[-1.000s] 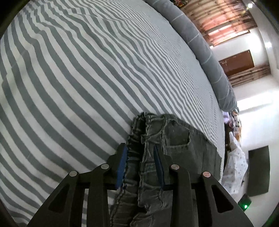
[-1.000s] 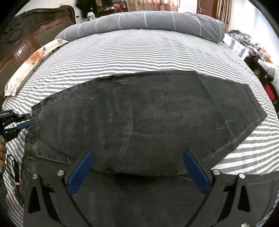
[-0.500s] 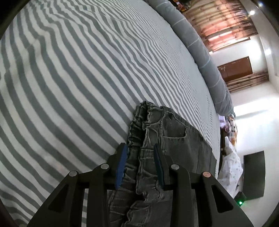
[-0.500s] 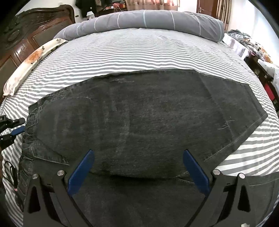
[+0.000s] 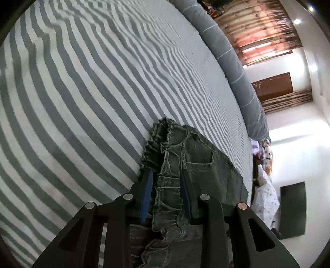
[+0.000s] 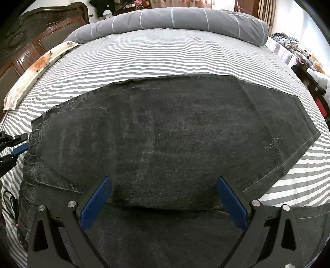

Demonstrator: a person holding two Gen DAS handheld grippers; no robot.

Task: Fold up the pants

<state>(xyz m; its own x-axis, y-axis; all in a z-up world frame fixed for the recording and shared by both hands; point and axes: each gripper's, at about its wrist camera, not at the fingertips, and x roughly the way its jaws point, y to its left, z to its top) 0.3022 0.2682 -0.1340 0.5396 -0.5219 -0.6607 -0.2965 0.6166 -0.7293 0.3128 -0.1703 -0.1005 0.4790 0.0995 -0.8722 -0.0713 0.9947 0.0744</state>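
Dark grey denim pants [image 6: 175, 140] lie spread across the striped bed, folded lengthwise, with the waistband at the left and the leg hems at the right. My left gripper [image 5: 166, 173] has the gathered waistband [image 5: 167, 185] between its blue pads, and its jaws are closing on it. That gripper also shows at the left edge of the right wrist view, left gripper [image 6: 14, 148]. My right gripper [image 6: 163, 179] hangs wide open above the near part of the pants, with its pads apart from the cloth.
The grey-and-white striped bedsheet [image 6: 165, 55] covers the bed, with a long grey bolster [image 6: 175, 18] along the far side. A dark wooden headboard [image 6: 24, 47] and a floral pillow [image 6: 37, 68] stand at the left. Cluttered furniture [image 6: 305, 59] lines the right.
The left gripper has tilted slightly with the waistband still between its pads, and the waistband corner has shifted a little leftward. The right gripper has stayed still and open.
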